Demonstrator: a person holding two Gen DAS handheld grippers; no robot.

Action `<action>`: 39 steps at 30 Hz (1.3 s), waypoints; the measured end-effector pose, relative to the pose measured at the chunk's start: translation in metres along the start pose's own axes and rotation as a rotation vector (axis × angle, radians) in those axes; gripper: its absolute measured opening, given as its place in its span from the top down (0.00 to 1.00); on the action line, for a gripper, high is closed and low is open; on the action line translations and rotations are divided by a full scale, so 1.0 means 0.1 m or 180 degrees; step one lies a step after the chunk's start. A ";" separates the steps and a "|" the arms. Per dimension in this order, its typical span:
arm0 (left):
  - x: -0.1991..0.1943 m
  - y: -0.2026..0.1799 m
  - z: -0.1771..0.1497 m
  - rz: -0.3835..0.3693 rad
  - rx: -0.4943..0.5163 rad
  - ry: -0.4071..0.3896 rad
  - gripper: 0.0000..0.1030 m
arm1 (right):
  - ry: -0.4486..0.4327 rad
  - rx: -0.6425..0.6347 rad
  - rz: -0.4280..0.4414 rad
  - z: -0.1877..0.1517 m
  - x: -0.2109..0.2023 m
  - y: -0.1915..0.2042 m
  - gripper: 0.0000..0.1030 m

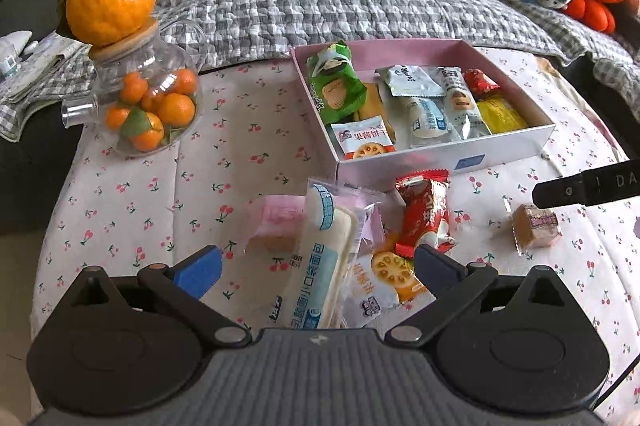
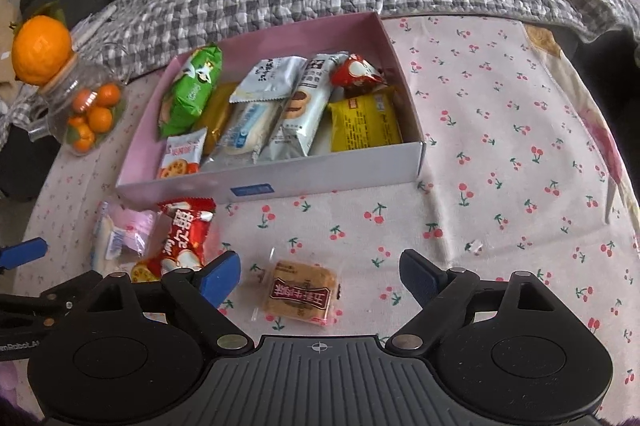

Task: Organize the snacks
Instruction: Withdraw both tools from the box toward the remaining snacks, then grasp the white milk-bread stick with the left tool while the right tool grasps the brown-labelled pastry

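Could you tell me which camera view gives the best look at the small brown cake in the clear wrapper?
The right wrist view: the brown cake lies centred, label readable. The left wrist view shows it small at the right.

Cherry-print tablecloth covering table. Directly on it: pink snack box (filled), glass jar with small oranges, loose wrapped snacks near front, brown cake apart.
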State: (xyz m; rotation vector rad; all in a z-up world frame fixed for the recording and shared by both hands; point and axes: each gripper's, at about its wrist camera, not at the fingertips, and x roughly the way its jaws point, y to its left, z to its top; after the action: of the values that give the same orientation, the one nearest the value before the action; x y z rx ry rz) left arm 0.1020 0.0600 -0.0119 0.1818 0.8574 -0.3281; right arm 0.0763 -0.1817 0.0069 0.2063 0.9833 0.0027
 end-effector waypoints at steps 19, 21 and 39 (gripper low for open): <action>0.19 -0.03 -0.16 -0.0337 0.0189 -0.0119 0.24 | 0.0282 0.0180 -0.0062 -0.17 0.29 0.10 0.10; 0.20 -0.03 -0.16 -0.0334 0.0191 -0.0099 0.30 | 0.0276 0.0135 -0.0080 -0.17 0.29 0.13 0.10; 0.21 0.06 -0.12 -0.0244 0.0003 0.0011 0.67 | 0.0300 -0.0076 -0.0190 -0.20 0.31 0.26 0.17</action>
State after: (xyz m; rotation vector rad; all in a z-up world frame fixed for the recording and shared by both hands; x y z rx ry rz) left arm 0.1077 0.0644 -0.0356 0.1506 0.8689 -0.4001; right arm 0.0795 -0.1498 -0.0244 0.1561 1.0826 -0.0307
